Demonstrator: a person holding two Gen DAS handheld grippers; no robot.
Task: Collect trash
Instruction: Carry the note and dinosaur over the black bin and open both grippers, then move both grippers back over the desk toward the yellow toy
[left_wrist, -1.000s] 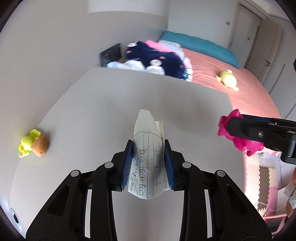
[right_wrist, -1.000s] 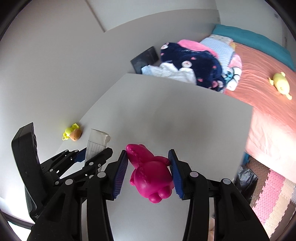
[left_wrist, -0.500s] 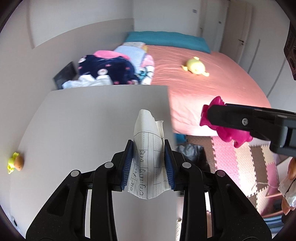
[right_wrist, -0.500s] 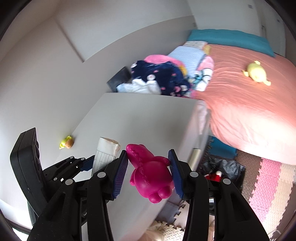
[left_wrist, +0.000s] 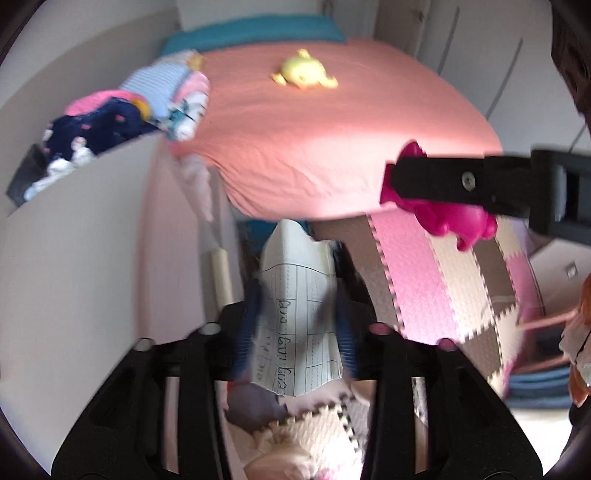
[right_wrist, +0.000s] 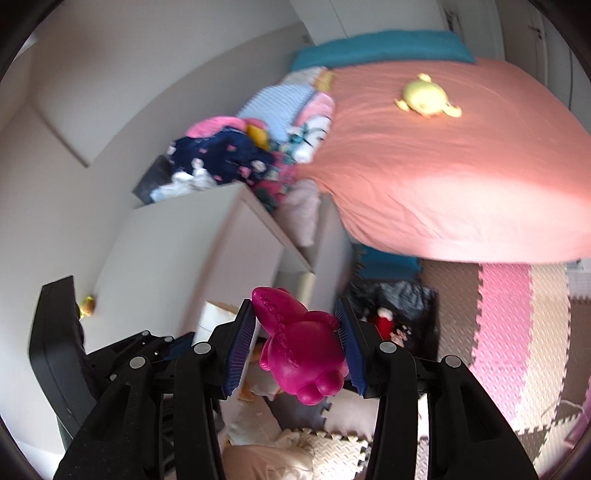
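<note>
The left gripper (left_wrist: 295, 339) is opening around the paper scrap (left_wrist: 299, 325); the right gripper (right_wrist: 295, 350), also opening, holds the magenta toy (right_wrist: 303, 350). The black trash bag (right_wrist: 402, 306) lies below, nearer the right gripper.

Motion blur smears the left hand-held gripper (left_wrist: 295, 332) and the lined paper (left_wrist: 299, 325) between its opening jaws, so whether the pads (left_wrist: 245, 343) touch the sheet cannot be told; the handwriting is unreadable. In the right view the paper (right_wrist: 214, 317) is mostly hidden behind a finger. The black bag (right_wrist: 399, 306) holds red items too blurred to identify. The small toy (right_wrist: 88, 305) on the bench (right_wrist: 162, 251) is too tiny to name.
</note>
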